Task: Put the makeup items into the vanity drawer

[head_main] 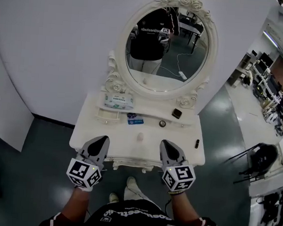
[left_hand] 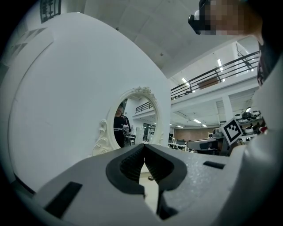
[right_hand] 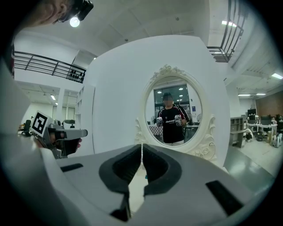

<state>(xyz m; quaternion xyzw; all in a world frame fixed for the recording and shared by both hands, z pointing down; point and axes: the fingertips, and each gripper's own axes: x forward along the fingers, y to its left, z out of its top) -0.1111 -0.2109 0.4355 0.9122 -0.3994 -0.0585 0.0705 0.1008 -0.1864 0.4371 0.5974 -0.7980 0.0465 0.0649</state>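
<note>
Since the left gripper (head_main: 101, 142) and right gripper (head_main: 168, 146) are both hovering clenched and empty over the near edge of the white vanity counter (head_main: 129, 146), nothing is getting stowed yet. Slim dark makeup tube (head_main: 196, 143) is lying on the counter just right of the right gripper, long axis near-to-far, so that gripper is nearer. No open drawer is showing.

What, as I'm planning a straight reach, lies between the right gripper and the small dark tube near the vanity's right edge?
Nothing: in the head view only bare white vanity top separates the right gripper from the small dark tube.
</note>
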